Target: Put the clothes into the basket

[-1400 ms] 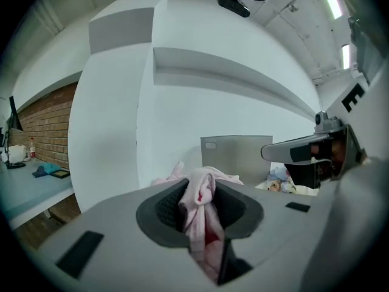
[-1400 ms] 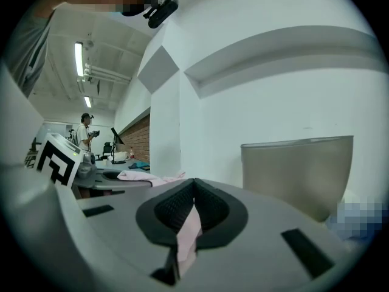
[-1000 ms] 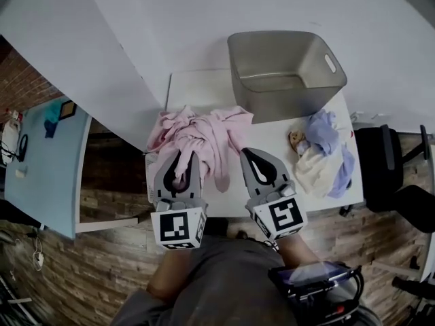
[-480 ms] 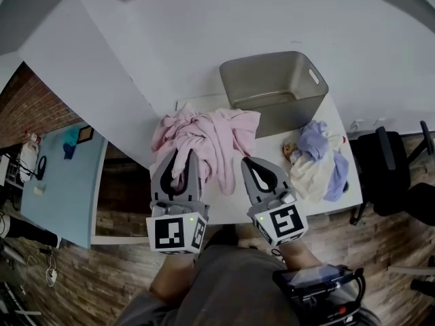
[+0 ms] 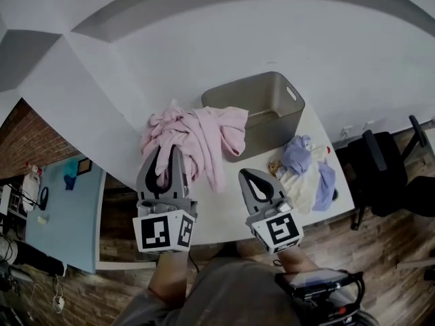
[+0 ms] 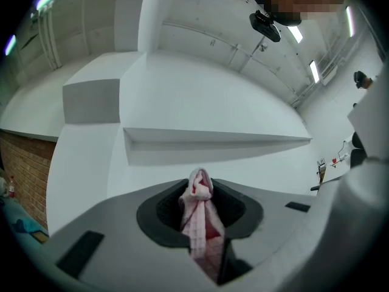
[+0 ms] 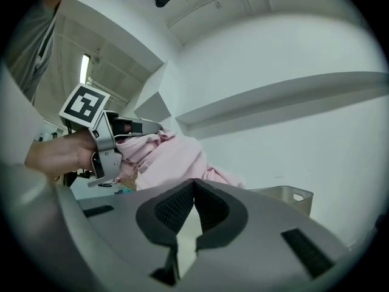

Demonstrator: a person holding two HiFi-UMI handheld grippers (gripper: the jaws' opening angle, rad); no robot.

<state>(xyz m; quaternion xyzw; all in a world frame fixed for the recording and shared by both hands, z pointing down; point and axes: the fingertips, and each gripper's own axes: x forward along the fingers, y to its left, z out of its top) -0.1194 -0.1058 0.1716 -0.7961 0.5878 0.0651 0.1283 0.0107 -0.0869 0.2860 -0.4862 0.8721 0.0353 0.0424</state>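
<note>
A pink garment [image 5: 204, 134] hangs bunched from my left gripper [image 5: 165, 149], which is shut on a fold of it [image 6: 197, 215] and holds it above the white table [image 5: 224, 212], just left of the grey basket [image 5: 289, 117]. Part of the cloth drapes over the basket's near left corner. My right gripper [image 5: 253, 173] is shut with nothing in it, over the table's front right part. In the right gripper view the pink garment [image 7: 170, 157] and the left gripper [image 7: 121, 129] are at the left, and the basket [image 7: 285, 194] is low at the right.
A pile of lavender and cream clothes [image 5: 302, 172] lies on the table's right end. A black office chair [image 5: 380, 175] stands right of the table, a light blue table [image 5: 68, 209] to the left. White walls are behind.
Both grippers have risen. The left one has lifted the pink garment off the table and carried it toward the basket. The right gripper stays shut and empty.
</note>
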